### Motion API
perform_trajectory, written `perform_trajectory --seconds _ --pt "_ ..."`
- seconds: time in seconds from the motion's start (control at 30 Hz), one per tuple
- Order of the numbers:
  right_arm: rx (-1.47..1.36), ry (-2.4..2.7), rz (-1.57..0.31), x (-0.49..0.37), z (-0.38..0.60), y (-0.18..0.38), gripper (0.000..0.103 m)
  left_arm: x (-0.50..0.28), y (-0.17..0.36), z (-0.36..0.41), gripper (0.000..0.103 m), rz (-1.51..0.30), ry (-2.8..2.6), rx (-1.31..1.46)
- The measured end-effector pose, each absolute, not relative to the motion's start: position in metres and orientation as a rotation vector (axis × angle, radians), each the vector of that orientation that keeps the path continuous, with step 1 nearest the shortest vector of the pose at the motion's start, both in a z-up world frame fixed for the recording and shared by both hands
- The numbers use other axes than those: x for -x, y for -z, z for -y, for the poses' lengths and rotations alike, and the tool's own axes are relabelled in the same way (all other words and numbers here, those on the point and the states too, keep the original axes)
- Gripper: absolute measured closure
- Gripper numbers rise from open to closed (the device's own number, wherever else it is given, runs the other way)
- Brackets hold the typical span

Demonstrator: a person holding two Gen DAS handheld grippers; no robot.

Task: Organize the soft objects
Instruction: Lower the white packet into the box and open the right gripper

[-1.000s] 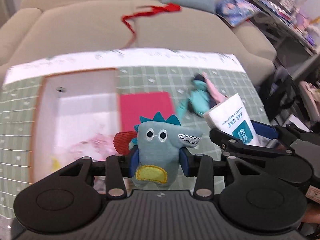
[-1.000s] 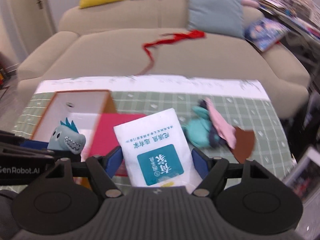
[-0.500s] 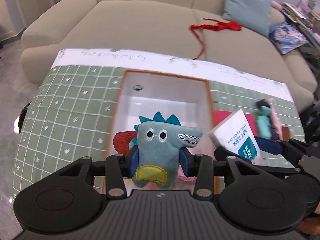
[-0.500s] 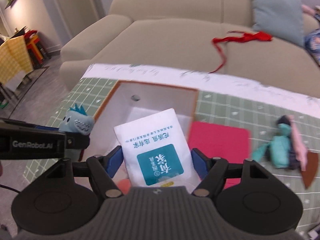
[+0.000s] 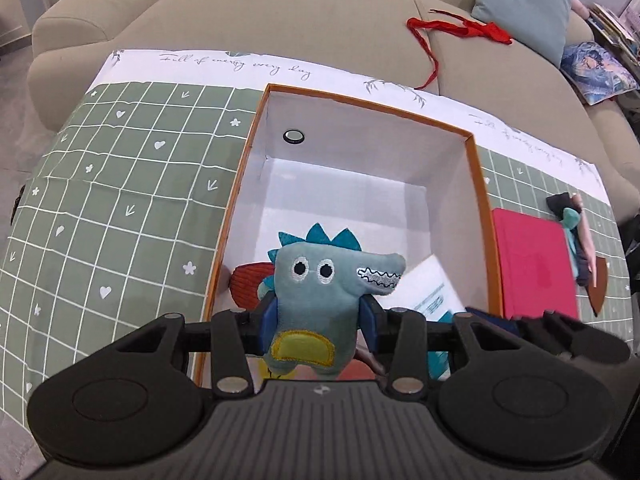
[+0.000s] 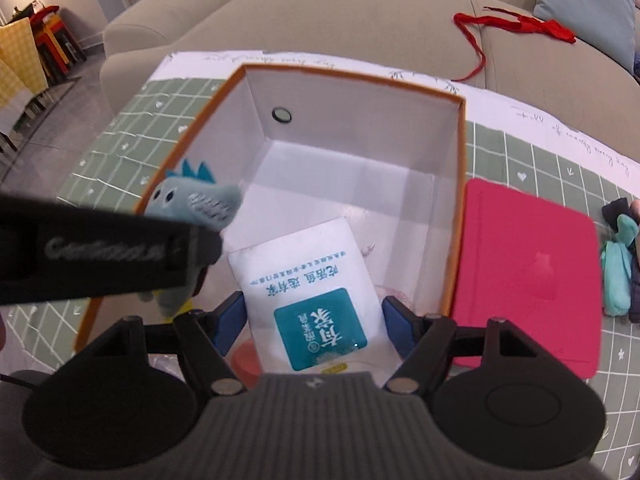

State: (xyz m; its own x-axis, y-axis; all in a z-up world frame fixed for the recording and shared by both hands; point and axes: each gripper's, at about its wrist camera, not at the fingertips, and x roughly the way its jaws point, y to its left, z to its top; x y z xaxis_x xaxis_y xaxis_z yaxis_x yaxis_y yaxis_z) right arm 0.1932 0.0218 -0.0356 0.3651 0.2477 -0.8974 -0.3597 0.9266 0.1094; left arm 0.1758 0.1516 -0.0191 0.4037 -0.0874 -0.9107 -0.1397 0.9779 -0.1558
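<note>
A blue-grey plush crocodile (image 5: 320, 300) is clamped at its body between the blue pads of the left gripper (image 5: 319, 322), and it is held upright with its spiked head above the fingers and its yellow belly patch between them. It is carried over the near left part of an open box (image 5: 478, 184) with an orange rim and white inner walls, which is set on a green checked cloth (image 5: 120, 200) with a white lettered border along its far edge. In the right wrist view the same toy is seen past the black side of the left gripper, over the box's left wall.

A white tissue pack (image 6: 310, 300) with a teal label is gripped across its width by the right gripper (image 6: 312, 320), whose fingers are spread wide on it (the pads are pressed against both edges). The pack is held over the near middle of the box. Below the two grippers, some items are glimpsed on the box floor: a rust-red ribbed piece (image 5: 250, 286) at the near left, and something pink that is too hidden to be identified.

Just right of the box, a pink flat pad (image 6: 528, 268) is laid on the cloth. Further right, a small doll in teal clothing (image 6: 618, 276) is lying near the cloth's right edge. Beyond the cloth a beige sofa (image 5: 300, 12) is seen, with a red ribbon (image 5: 460, 30) and a light blue cushion (image 5: 528, 0) on it.
</note>
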Motion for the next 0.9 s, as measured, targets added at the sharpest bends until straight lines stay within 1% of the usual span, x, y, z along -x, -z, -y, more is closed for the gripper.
perform_trajectory --seconds 0.2,0.33,0.53,0.73,0.8,0.9 --pt "0.092 -0.359 -1.182 -0.202 -0.033 0.063 0.031 -0.193 0.040 -0.147 0.056 -1.207 -0.050 0.209" --pt "0.132 -0.334 -1.155 -0.206 -0.039 0.064 0.031 -0.197 0.045 -0.150 0.056 -1.213 -0.072 0.191" --pt "0.130 -0.380 -1.175 -0.208 -0.039 0.063 0.030 -0.198 0.045 -0.155 0.055 -1.227 -0.055 0.192" --pt "0.146 -0.415 -1.172 -0.209 -0.038 0.064 0.025 -0.200 0.045 -0.154 0.056 -1.222 -0.046 0.176" --pt "0.142 -0.436 -1.156 -0.209 -0.036 0.061 0.013 -0.202 0.047 -0.156 0.055 -1.227 -0.031 0.186" --pt "0.136 -0.476 -1.138 -0.206 -0.035 0.053 0.009 -0.203 0.051 -0.157 0.055 -1.234 -0.004 0.182"
